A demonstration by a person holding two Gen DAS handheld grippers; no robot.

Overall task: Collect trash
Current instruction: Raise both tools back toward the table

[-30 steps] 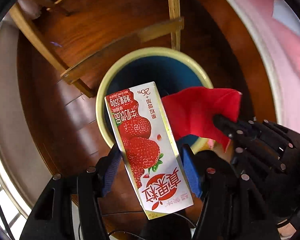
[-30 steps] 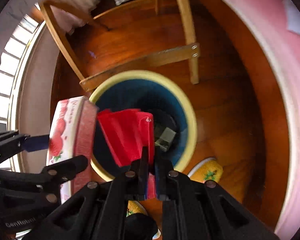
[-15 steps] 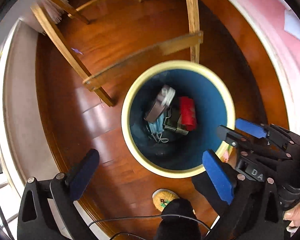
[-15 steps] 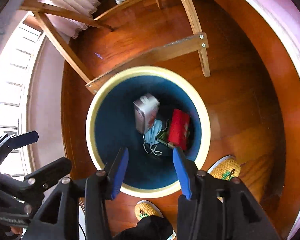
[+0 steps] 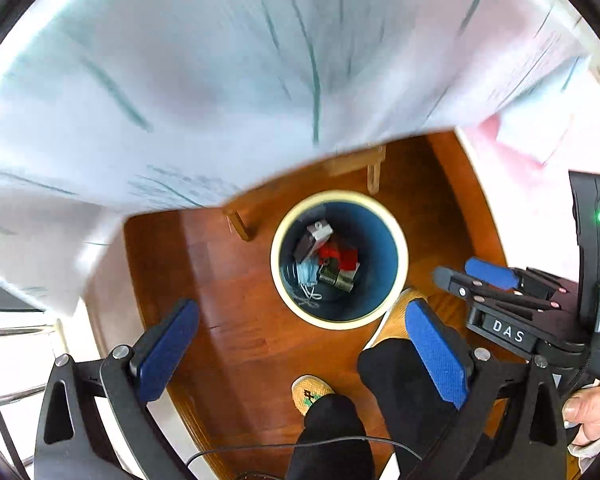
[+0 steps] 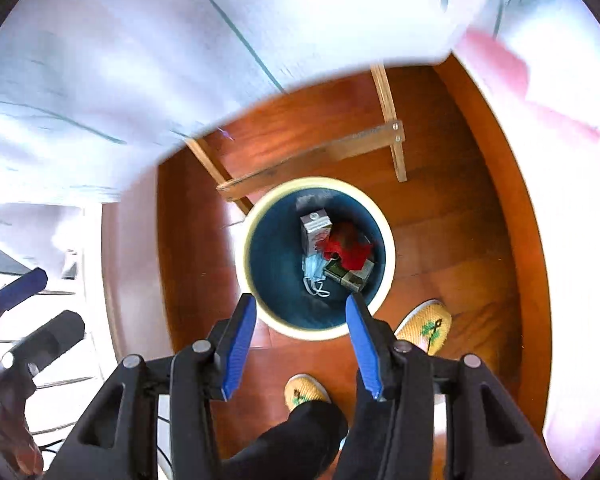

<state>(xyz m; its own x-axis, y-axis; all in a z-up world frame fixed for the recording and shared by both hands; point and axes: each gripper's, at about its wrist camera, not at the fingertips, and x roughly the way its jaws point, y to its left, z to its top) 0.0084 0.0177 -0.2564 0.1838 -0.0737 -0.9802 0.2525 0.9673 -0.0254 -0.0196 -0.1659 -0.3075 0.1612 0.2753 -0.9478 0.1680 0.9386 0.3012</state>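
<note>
Trash bin (image 5: 396,280) on wooden floor (image 5: 228,304)

Left gripper (image 5: 300,344) pointing steeply down, jaws wide apart and empty, right gripper (image 6: 300,344) likewise, jaws parted, empty

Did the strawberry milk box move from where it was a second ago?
Yes. The milk box was between the left gripper's jaws above the bin; now it lies down inside the bin beside the red wrapper.
</note>
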